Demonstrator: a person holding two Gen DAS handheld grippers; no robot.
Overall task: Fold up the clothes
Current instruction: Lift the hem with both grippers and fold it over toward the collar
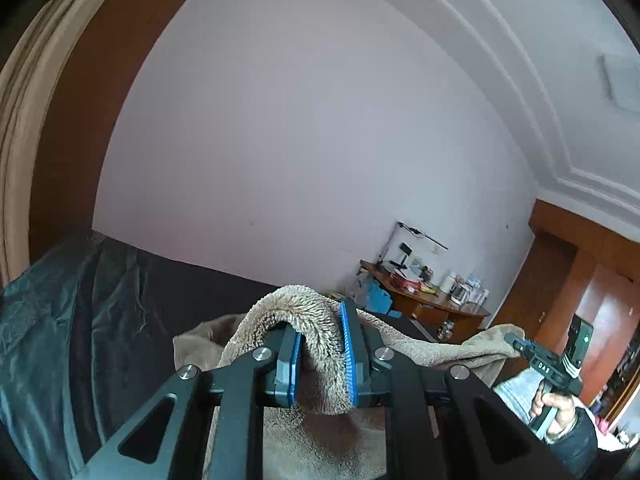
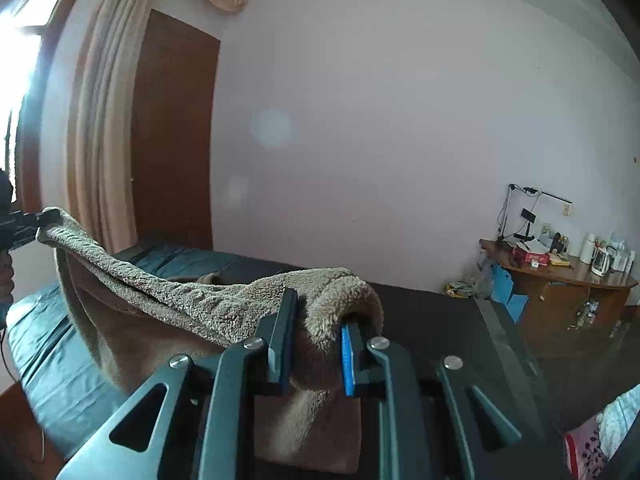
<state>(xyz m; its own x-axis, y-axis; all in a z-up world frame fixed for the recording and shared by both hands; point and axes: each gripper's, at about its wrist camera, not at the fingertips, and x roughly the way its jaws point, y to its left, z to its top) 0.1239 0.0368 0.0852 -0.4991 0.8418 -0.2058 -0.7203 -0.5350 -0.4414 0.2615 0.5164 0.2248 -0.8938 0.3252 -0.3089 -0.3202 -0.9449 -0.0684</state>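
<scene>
While we hold the beige fleece garment up off the bed, both grippers are clamped on its thick, shaggy edge. Our left gripper has its blue ribbed pads pressed against a bunched fold of pile that arches over the left finger and hangs down between the two. Our right gripper pinches another rolled lump of the same cloth, which humps over its blue pad.

Between the two grips the fleece sags as a long, nubbly band, looped and towel-like on the outer face and smoother and browner on the inner side that hangs below. From the left wrist view, we see the right gripper nipping the far corner, with the hand on its handle and a dark sleeve beneath.

Under the garment lies the bed, covered in a teal, satiny, creased quilt beside a flat black sheet. Behind it stands a plain pale wall, with a ribbed beige curtain and a brown wooden panel to the left. To the right, a curved wooden worktop carries a white kettle, a red box and small clutter, with a blue folder against its side.
</scene>
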